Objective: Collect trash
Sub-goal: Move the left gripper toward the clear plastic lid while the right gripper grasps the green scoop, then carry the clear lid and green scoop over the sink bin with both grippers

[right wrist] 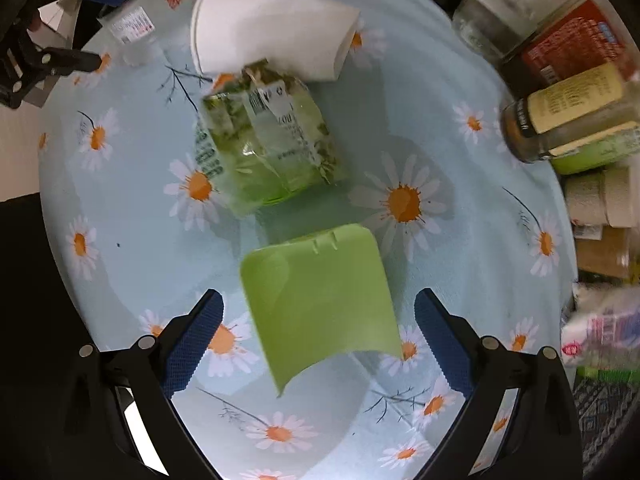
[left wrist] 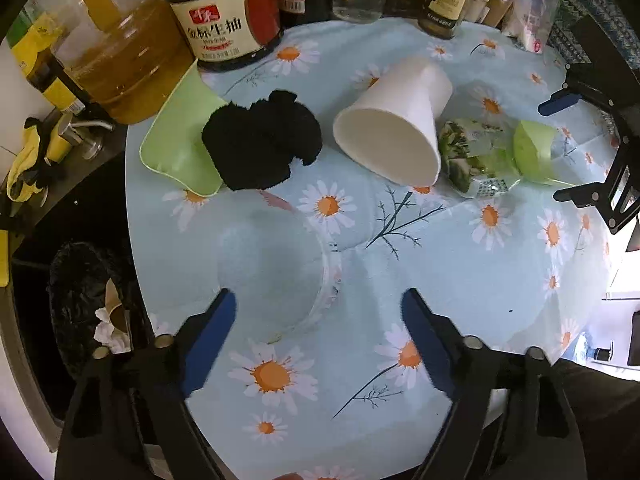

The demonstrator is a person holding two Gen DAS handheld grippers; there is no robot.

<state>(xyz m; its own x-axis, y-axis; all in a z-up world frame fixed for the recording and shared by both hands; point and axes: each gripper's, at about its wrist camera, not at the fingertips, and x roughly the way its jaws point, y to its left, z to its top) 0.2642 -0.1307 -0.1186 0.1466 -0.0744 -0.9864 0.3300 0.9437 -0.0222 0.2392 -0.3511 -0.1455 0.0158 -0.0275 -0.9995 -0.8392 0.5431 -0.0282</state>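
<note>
while both grippers hang over the daisy-print tablecloth (left wrist: 460, 248), the left gripper (left wrist: 318, 334) stands unclenched over a clear plastic cup (left wrist: 276, 276) lying on its side, and the right gripper (right wrist: 318, 338), also released, flanks a green plastic piece (right wrist: 320, 300). a tipped white paper cup (left wrist: 394, 128) touches a crumpled wrapper (left wrist: 468, 156).

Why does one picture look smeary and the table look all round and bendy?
Right wrist view: motion blur smears the white cup, the jars and the green piece. Left wrist view: sharper; the cup and black cloth have crisp edges. Both views: the fisheye lens bends the tablecloth into a bulge.
</note>
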